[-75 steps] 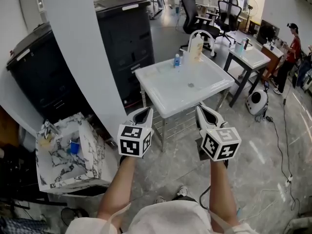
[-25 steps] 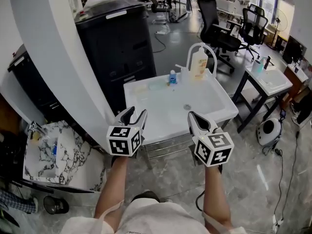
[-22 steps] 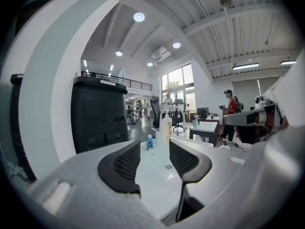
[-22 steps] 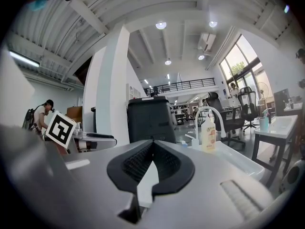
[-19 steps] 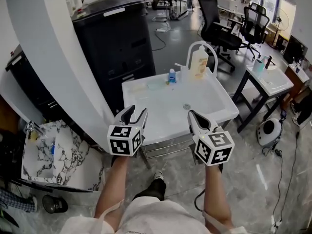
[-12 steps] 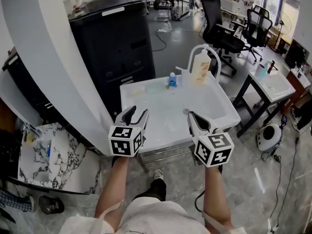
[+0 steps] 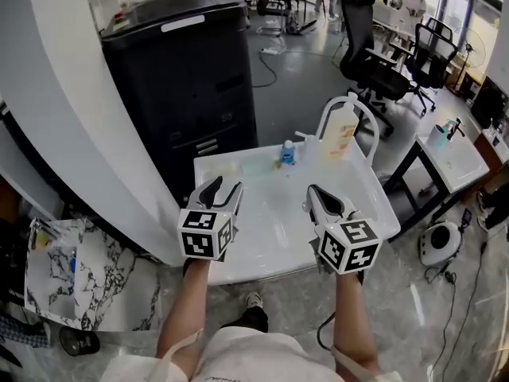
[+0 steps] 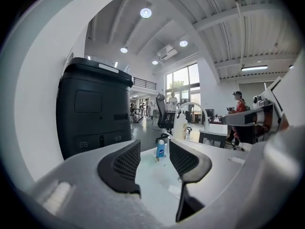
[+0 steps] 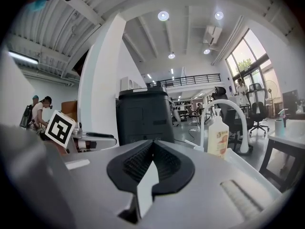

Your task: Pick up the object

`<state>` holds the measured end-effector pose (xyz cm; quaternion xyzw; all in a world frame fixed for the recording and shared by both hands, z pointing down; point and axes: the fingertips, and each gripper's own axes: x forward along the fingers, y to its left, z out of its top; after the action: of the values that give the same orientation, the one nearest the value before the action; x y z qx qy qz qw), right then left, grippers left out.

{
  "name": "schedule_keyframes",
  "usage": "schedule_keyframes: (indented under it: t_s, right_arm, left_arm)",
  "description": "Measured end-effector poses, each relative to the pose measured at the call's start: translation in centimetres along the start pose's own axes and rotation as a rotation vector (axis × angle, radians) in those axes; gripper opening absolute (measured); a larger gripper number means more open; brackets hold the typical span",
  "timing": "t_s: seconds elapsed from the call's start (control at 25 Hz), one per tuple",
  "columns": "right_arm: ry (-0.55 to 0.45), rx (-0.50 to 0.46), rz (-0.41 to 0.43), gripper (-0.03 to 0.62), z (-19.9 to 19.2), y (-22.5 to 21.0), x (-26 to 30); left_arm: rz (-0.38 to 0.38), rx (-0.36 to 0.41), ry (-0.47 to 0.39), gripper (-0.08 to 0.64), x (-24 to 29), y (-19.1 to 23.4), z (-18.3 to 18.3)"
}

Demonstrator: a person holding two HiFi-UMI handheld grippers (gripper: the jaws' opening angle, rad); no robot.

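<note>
Both hover over the white bench: left tool spread and empty, right tool closed, blue bottle beyond.

Print on the blue bottle and soap bottle is too small to read.

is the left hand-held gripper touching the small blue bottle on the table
Apart. The left gripper view shows the small blue bottle well beyond the open jaws of the left hand-held gripper; the head view shows bare white table between them.
</note>
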<state>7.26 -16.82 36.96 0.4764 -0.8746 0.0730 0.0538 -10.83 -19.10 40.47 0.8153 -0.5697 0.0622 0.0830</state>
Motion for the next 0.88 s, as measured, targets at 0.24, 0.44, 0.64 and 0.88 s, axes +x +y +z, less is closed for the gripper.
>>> schedule_keyframes:
  t_s: [0.24, 0.44, 0.64, 0.88]
  right_arm:
    - [0.028, -0.007, 0.013, 0.005, 1.0, -1.8, 5.6]
    - [0.034, -0.015, 0.016, 0.005, 2.1, -3.1, 9.8]
    - [0.041, -0.021, 0.026, 0.005, 2.8, -4.0, 13.3]
    - [0.039, -0.031, 0.027, 0.005, 3.2, -5.5, 15.3]
  left_arm:
    - [0.01, -0.022, 0.015, 0.195, 4.3, 3.4, 0.5]
    - [0.025, -0.019, 0.016, 0.195, 7.4, 6.1, 1.2]
    - [0.032, -0.024, 0.018, 0.195, 9.9, 8.1, 1.5]
    - [0.043, -0.021, 0.026, 0.195, 11.8, 9.2, 1.4]
